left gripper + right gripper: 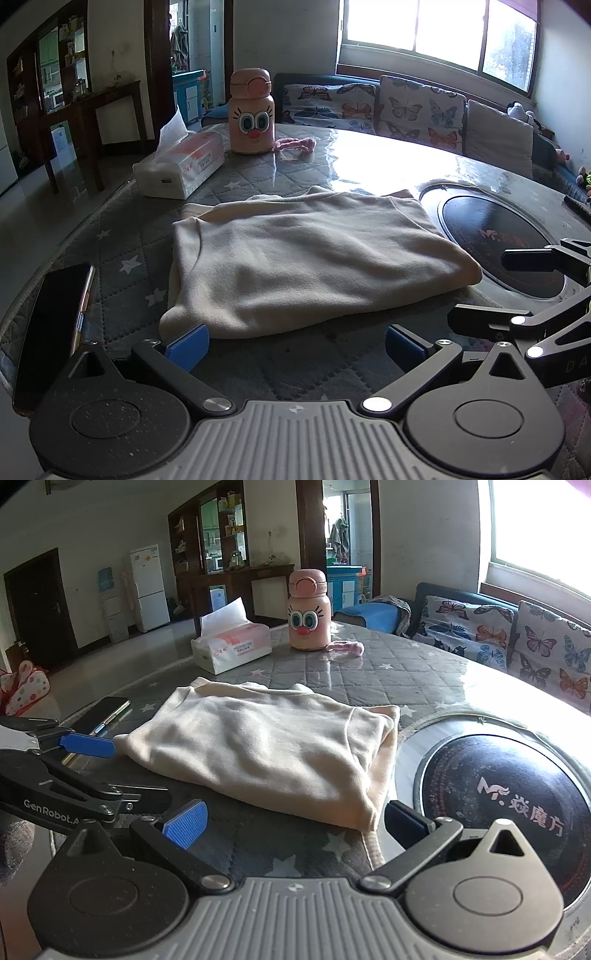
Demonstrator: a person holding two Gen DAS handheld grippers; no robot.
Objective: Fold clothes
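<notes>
A cream garment [295, 258], folded into a thick rectangle, lies on the quilted star-pattern table cover [129, 258]; it also shows in the right wrist view [266, 746]. My left gripper [295, 345] is open and empty, just short of the garment's near edge. My right gripper [295, 825] is open and empty, its fingers either side of the garment's near right corner, not touching it. The right gripper's fingers also show at the right edge of the left view [532, 288]. The left gripper shows at the left of the right view [88, 771].
A dark phone [51, 325] lies left of the garment. A tissue box [181, 162], a pink cartoon-face bottle [252, 114] and a pink band [295, 143] stand at the far side. A round black hotplate [509, 801] is set in the table on the right. A sofa with butterfly cushions [417, 110] lies beyond.
</notes>
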